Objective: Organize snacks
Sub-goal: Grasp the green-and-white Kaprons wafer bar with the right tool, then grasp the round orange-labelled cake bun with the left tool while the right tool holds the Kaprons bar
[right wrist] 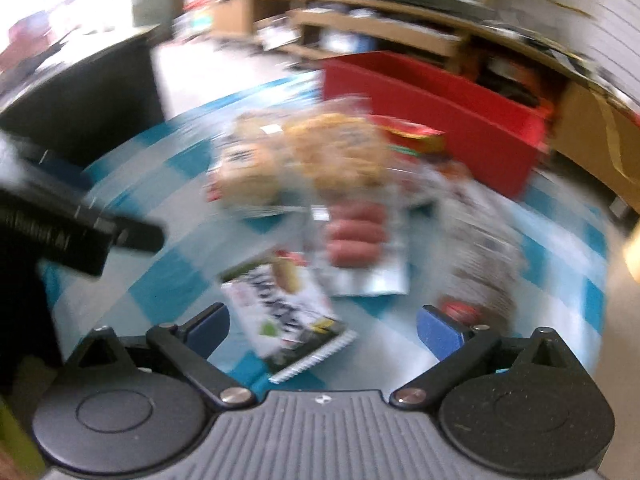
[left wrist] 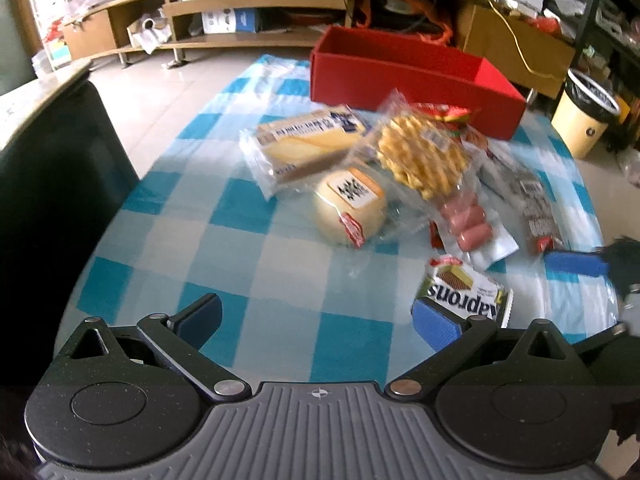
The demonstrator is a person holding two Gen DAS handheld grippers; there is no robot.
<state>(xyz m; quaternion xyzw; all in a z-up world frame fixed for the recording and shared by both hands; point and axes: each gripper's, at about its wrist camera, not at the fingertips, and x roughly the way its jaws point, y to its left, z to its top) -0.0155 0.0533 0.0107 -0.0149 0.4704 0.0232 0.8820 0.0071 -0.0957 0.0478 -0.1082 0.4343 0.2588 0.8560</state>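
A heap of snacks lies on the blue-checked cloth (left wrist: 192,264): a sandwich-cake pack (left wrist: 304,144), a round bun (left wrist: 348,208), a waffle pack (left wrist: 420,156), sausages (left wrist: 464,220) and a dark bar (left wrist: 536,208). Behind them stands a red box (left wrist: 400,76), which looks empty. My left gripper (left wrist: 320,320) is open over bare cloth, with the wafer pack (left wrist: 464,296) by its right finger. In the blurred right wrist view, my right gripper (right wrist: 324,330) stands open just above the wafer pack (right wrist: 288,312), pads apart from it. The sausages (right wrist: 356,236) and red box (right wrist: 440,108) lie beyond.
A dark object (left wrist: 60,180) stands close at the left of the table. A low wooden shelf unit (left wrist: 248,4) runs along the back, and a cream bin (left wrist: 588,120) stands at the right. A blue pad (left wrist: 576,264) of the right gripper shows at the left view's right edge.
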